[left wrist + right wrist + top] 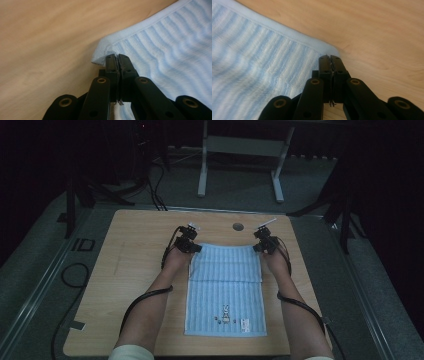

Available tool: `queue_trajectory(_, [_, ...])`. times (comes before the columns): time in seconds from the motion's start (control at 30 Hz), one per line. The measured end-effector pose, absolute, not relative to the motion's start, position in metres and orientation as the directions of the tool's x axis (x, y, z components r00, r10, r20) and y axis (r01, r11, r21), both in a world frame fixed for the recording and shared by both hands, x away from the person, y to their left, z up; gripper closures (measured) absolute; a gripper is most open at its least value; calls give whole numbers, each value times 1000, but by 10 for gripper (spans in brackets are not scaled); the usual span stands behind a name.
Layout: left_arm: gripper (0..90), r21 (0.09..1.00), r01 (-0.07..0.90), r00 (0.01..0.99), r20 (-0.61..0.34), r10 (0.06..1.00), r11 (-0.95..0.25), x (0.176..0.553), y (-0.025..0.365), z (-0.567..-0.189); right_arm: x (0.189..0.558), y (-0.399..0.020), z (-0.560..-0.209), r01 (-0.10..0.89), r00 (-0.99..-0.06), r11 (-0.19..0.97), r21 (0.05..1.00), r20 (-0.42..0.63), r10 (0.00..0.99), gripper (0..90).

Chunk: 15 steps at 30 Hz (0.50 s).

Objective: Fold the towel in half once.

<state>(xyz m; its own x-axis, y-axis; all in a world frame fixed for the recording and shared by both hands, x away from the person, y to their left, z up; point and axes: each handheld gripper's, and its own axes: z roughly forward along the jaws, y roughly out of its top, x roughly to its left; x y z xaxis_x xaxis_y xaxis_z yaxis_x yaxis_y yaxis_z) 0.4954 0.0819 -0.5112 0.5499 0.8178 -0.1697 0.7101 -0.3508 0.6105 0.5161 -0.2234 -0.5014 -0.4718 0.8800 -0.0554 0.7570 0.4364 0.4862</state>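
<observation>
My left tongs are pinched tight on the far left corner of the pale blue ribbed terry towel with a small embroidered figure, and my right tongs are clamped on its far right corner; the towel lies flat down the middle of the light wooden bench, near edge towards me. Each bite takes only a sliver of hem, so I judge a corner could slip out when I lift. If one hand leads, the fold would land skewed.

The floor marking perhaps reads "ID"; the towel's label is illegible.
</observation>
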Motion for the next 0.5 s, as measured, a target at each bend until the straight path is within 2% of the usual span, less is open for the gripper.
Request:
queue_trajectory(0.27, [873,699,636,602,-184,777,-327,476,97,-448,502,-232,-449,694,-494,443,567,-72,867,890])
queue_trajectory(0.5, [872,755,585,638,-204,742,-296,451,114,-410,474,-235,-397,596,-538,445,668,-79,839,890])
